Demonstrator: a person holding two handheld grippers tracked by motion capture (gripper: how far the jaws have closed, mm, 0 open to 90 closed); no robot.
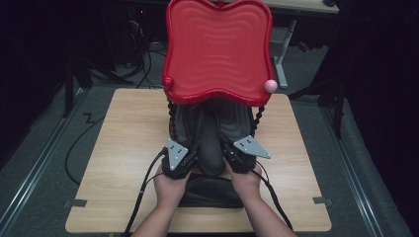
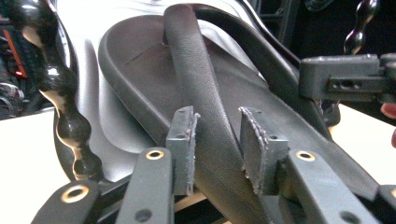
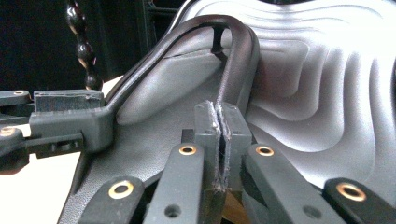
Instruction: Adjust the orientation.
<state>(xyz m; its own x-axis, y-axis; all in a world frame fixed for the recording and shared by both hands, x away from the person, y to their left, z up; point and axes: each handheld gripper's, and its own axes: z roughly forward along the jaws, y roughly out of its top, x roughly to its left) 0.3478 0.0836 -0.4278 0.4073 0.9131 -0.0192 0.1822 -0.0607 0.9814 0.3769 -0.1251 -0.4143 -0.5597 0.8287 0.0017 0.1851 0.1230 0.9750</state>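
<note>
A black flip-flop sandal [image 1: 211, 148] lies on the wooden table [image 1: 118, 158] below a red tray. In the left gripper view its wide strap [image 2: 196, 79] runs between the jaws of my left gripper [image 2: 219, 135], which stand apart; a gap shows at the right pad [image 2: 254, 144]. My right gripper [image 3: 219, 112] has its pads pressed together where the strap's other branch [image 3: 240, 60] comes down edge-on into them. From above, the left gripper [image 1: 192, 158] and right gripper [image 1: 230, 158] flank the sandal, a hand on each.
The red wavy tray [image 1: 217, 49] stands raised on black beaded posts [image 1: 172, 118] over the table's far half, with a pink ball [image 1: 270, 85] at one corner. A dark ridged moulded surface [image 3: 327, 84] rises behind the sandal. Another dark flat piece [image 1: 207, 192] lies between the forearms.
</note>
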